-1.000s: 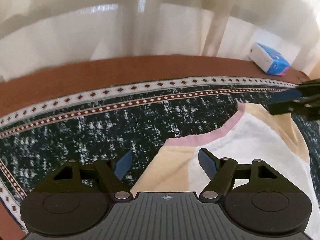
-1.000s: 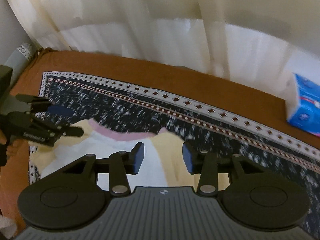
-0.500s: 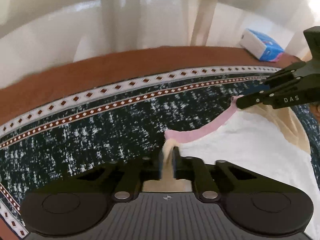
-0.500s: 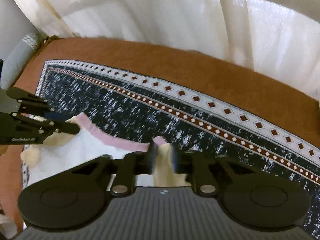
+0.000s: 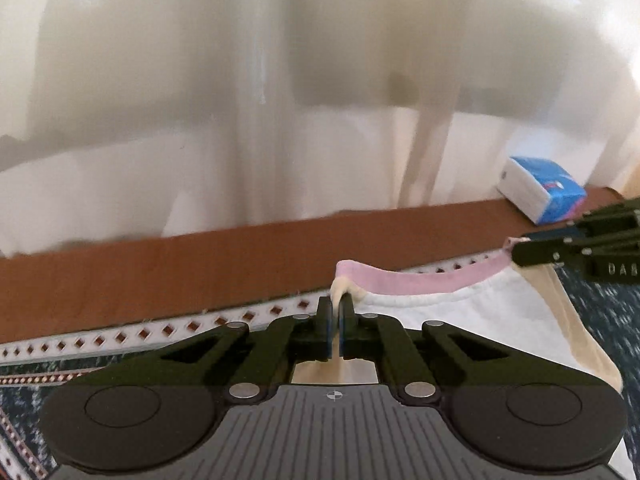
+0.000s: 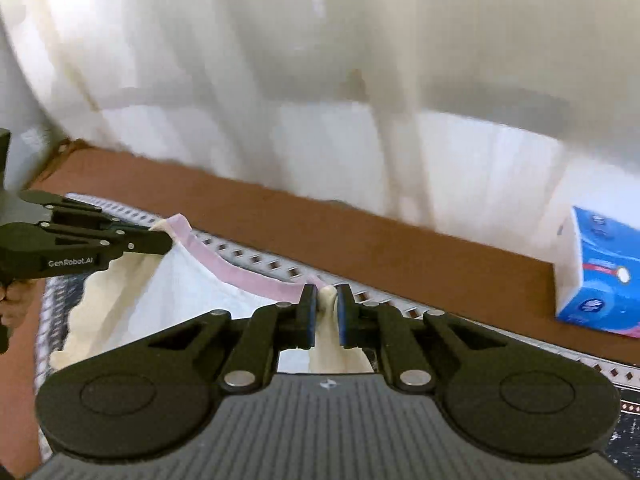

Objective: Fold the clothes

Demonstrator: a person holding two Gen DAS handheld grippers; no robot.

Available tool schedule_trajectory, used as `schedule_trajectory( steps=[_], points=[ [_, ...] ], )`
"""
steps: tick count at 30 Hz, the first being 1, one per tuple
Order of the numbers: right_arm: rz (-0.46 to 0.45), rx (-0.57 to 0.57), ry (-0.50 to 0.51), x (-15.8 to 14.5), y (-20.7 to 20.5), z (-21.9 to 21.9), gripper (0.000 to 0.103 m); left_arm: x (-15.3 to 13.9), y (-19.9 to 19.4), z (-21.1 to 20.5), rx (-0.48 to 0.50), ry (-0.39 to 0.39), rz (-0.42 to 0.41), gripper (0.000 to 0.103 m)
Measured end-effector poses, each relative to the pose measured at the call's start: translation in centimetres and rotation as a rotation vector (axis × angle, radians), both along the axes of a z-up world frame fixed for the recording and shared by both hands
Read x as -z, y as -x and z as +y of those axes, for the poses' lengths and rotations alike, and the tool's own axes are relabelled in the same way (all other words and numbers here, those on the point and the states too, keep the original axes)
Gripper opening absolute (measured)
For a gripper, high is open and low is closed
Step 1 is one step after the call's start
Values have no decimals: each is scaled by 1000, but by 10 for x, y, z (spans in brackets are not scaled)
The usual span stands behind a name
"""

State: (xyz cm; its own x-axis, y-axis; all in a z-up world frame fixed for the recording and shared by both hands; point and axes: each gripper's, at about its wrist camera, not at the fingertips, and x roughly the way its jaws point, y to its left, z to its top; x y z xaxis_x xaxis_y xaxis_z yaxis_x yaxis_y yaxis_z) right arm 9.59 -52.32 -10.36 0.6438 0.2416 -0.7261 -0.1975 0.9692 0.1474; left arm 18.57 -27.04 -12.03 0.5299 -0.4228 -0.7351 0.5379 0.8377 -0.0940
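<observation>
Both shoulders pinched. My left gripper (image 5: 335, 322) and right gripper (image 6: 325, 312), open a second ago, now clamp the white-and-cream shirt (image 5: 460, 320) either side of its pink collar (image 5: 420, 280), lifting it off the dark patterned cloth (image 5: 24, 376) to fold.

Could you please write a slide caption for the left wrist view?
Left tongs shut on the shirt's shoulder by its pink collar, right tongs pinching the other shoulder.

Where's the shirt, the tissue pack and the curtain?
shirt (image 5: 460, 316): left wrist view, white front below the pink collar.
tissue pack (image 6: 604, 276): right wrist view, blue side.
curtain (image 5: 200, 100): left wrist view, pale folds behind the table.
</observation>
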Motion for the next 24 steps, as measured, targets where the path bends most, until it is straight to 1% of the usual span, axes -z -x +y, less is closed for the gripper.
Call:
schedule_trajectory(
  steps=[6,9,12,14,15,16,17,18,19,20,21,23,24],
  points=[
    [23,71,39,31,-20,-7,12,27,-17,-26,15,-68,24,0],
    [52,98,25,48,-26,-12,12,38,-21,-31,15,-89,45,0],
    [67,111,18,59,-29,-13,13,42,-19,-31,15,-98,45,3],
    [52,122,22,62,-28,-13,20,42,-21,-30,9,-96,49,6],
    [44,128,24,63,-28,-13,22,42,-21,-30,5,-97,50,20],
    [40,132,29,63,-28,-11,29,40,-21,-30,-6,-102,47,42],
    [36,134,35,63,-28,-11,40,38,-20,-29,-23,-107,34,50],
    [33,137,41,62,-28,-10,44,34,-18,-26,-46,-112,14,61],
    [29,137,47,59,-25,-9,47,29,-17,-22,-69,-113,-5,65],
    [20,135,50,54,-23,-9,47,21,-17,-16,-93,-102,-18,65],
    [2,134,51,47,-19,-10,47,11,-16,-9,-117,-82,-26,65],
    [-42,136,45,27,-9,-12,51,-14,-7,7,-160,-31,-43,66],
    [-68,138,35,15,0,-15,52,-26,1,16,-177,-4,-53,69]
  ],
)
